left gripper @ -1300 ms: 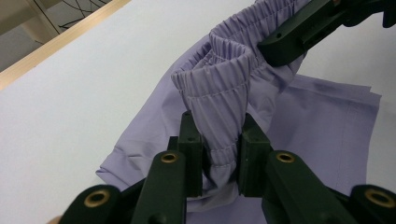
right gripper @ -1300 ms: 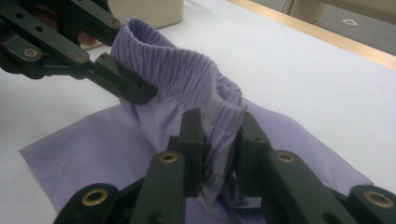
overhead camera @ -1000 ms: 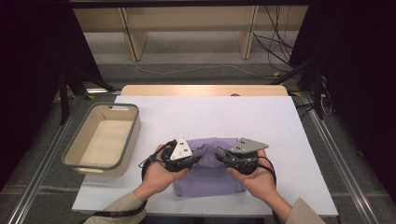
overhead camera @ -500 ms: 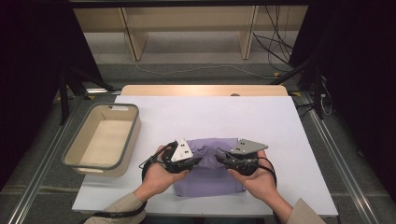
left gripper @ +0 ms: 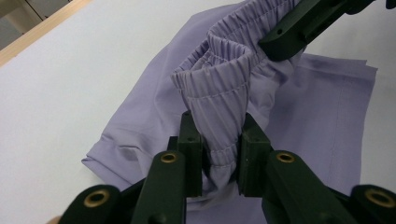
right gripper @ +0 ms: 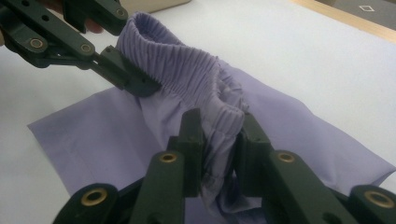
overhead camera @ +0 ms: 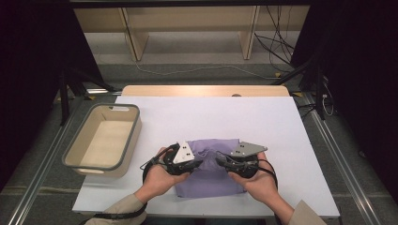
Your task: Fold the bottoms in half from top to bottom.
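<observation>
A lilac pair of shorts (overhead camera: 206, 180) lies folded near the front edge of the white table (overhead camera: 211, 115). Its gathered elastic waistband (left gripper: 224, 79) is lifted off the table and stretches between the two grippers. My left gripper (overhead camera: 199, 163) is shut on one end of the waistband (left gripper: 219, 149), which is bunched between its pads. My right gripper (overhead camera: 219, 159) is shut on the other end of the waistband (right gripper: 219, 126). In the left gripper view the right gripper's jaws reach in at top right; in the right gripper view the left gripper (right gripper: 135, 79) bites the band at top left.
A beige bin (overhead camera: 75, 157) with a grey rim stands off the table's left edge. A wooden strip (overhead camera: 206, 90) runs along the table's far edge. White tabletop spreads behind and to the right of the shorts. Cables lie on the floor beyond.
</observation>
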Motion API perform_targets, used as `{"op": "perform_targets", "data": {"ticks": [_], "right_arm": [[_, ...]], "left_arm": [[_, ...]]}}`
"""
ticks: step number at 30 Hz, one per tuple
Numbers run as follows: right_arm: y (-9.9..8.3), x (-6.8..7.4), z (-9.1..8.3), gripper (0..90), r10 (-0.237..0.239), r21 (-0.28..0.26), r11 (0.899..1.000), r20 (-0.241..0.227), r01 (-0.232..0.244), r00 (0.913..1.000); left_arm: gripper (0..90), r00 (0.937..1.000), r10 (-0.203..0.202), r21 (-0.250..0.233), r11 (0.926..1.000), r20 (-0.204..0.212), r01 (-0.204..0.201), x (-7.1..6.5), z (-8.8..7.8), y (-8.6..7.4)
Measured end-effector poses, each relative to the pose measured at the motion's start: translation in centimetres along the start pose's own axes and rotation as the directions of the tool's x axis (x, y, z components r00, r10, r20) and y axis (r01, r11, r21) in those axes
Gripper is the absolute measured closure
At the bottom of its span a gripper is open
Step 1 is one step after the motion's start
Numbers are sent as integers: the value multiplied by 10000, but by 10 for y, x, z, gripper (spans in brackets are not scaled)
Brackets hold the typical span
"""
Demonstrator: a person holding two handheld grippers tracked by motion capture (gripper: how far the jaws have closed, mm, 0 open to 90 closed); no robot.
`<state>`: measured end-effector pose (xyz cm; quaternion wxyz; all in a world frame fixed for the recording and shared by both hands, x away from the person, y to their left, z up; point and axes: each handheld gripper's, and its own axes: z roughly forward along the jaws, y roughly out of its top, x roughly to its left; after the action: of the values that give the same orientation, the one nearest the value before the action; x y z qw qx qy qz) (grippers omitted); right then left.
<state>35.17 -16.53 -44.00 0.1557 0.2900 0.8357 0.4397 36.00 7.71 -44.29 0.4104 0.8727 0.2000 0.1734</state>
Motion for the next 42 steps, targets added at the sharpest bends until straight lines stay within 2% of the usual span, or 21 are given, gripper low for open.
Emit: {"op": "perform_targets", "data": {"ticks": [9,23,42], "right_arm": [[-3,2,3,754,-22,169,9999,-97,23,10000],[-6,1,6,753,39,346,9994,-184,-33,9998],[-11,2,10,745,184,858,9962,-447,-145,9988]], "left_arm": [[749,9999,146,222,9996,30,-147,0,3,-3],[748,9998,167,359,9992,140,-172,-1,5,-5],[746,9992,235,676,9974,327,-257,-5,9,-10]]}}
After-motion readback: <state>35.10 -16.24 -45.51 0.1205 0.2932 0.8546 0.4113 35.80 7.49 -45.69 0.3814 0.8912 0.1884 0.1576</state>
